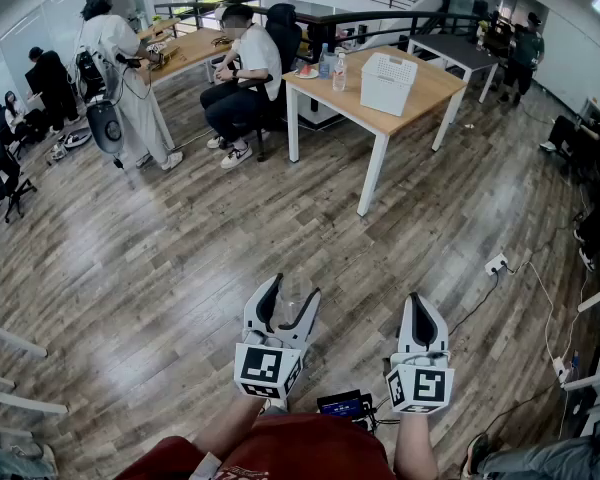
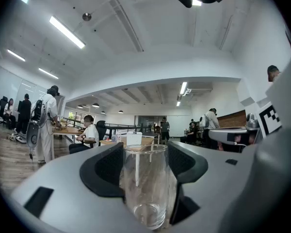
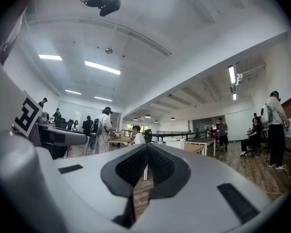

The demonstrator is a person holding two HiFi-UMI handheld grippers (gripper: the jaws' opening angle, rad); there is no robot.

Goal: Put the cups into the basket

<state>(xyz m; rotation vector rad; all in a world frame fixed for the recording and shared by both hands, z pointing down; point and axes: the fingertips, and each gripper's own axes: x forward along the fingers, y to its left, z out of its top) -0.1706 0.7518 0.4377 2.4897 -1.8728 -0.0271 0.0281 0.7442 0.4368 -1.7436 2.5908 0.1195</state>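
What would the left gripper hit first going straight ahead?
The left gripper, holding a cup, has free way over the floor; likely the table with the basket comes first, depth unclear.

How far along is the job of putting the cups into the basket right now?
Done: nothing that shows; the white basket on the far table is too distant to see inside. In hand: the left gripper grips one clear glass cup; the right gripper is shut and empty. Left: carry the cup across the floor to the basket and set it in.
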